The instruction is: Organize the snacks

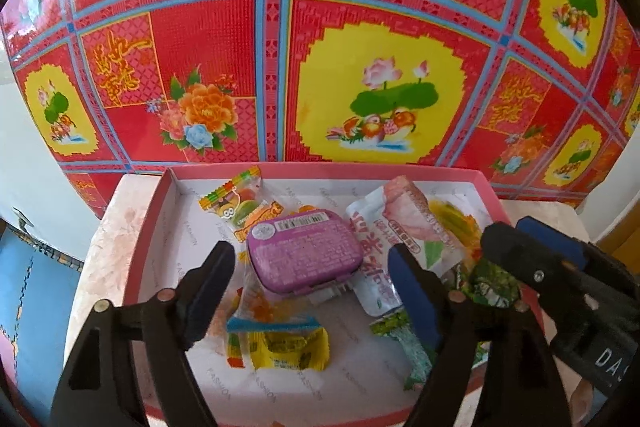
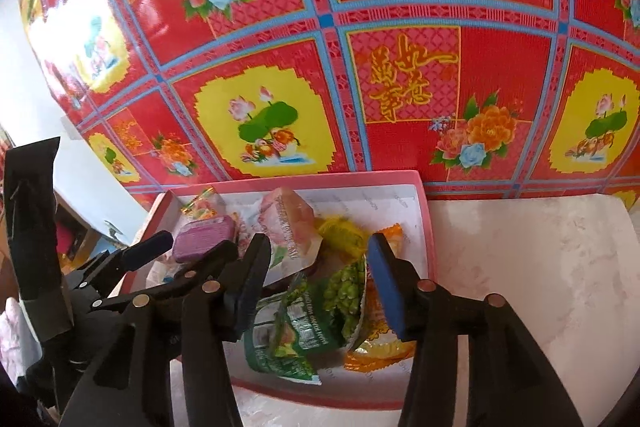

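Observation:
A pink-rimmed shallow box (image 1: pixel 328 169) (image 2: pixel 430 227) sits on a pale stool and holds several snacks. In the left wrist view a purple tin (image 1: pixel 306 251) lies in the middle, with a yellow wrapper (image 1: pixel 286 345), a fruit candy bag (image 1: pixel 236 207) and a white-pink pouch (image 1: pixel 400 227) around it. My left gripper (image 1: pixel 312 291) is open over the tin and holds nothing. My right gripper (image 2: pixel 316 287) is open over a green pea packet (image 2: pixel 320 323) at the box's right side; it also shows in the left wrist view (image 1: pixel 532 255). The tin shows in the right wrist view (image 2: pixel 202 237).
A red, yellow and blue floral sheet (image 1: pixel 320 47) (image 2: pixel 360 67) stands upright right behind the box. The pale stool top (image 2: pixel 540 287) extends to the right of the box. A blue floor (image 1: pixel 36 299) lies low at the left.

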`<state>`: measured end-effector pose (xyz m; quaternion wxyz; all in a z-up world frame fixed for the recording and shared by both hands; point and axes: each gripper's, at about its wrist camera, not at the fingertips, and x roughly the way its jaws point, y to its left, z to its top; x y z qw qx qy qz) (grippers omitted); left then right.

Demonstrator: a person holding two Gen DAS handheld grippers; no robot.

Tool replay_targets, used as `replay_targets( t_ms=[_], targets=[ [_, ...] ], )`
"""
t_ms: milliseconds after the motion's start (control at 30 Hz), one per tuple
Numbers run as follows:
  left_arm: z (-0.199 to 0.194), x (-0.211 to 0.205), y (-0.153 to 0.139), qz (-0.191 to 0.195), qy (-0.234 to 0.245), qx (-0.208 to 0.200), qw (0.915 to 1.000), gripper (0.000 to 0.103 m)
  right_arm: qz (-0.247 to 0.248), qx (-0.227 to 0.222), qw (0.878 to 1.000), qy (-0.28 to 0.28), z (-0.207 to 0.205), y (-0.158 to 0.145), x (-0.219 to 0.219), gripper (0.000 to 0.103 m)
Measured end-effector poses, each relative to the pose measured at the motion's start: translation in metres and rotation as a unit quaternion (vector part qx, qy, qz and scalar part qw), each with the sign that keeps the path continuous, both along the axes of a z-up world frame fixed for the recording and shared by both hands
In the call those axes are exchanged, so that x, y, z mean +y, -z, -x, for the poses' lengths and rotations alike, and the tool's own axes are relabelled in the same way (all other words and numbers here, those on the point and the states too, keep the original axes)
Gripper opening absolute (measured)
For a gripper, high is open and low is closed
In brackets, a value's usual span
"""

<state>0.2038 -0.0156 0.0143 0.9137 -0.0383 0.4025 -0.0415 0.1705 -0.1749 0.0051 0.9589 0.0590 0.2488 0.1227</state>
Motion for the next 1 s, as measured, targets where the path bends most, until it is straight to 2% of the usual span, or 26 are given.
replay_targets(
  t_ms=[67, 567, 1000],
  targets=[
    [0.006, 0.002, -0.003, -0.002, -0.002, 0.004, 1.0, 0.088, -0.002, -0.003, 1.0, -0.002, 0.006, -0.002, 0.0, 0.052],
    [0.054, -0.005, -0.028, -0.004, -0.002, -0.003, 1.0, 0.088, -0.017, -0.015, 1.0, 0.003, 0.049, -0.003, -0.007, 0.053],
    [0.083, -0.005, -0.023, -0.003, -0.012, 0.014, 0.9998, 0.088, -0.012, -0.005, 1.0, 0.006, 0.08, 0.011, -0.01, 0.053]
  ],
)
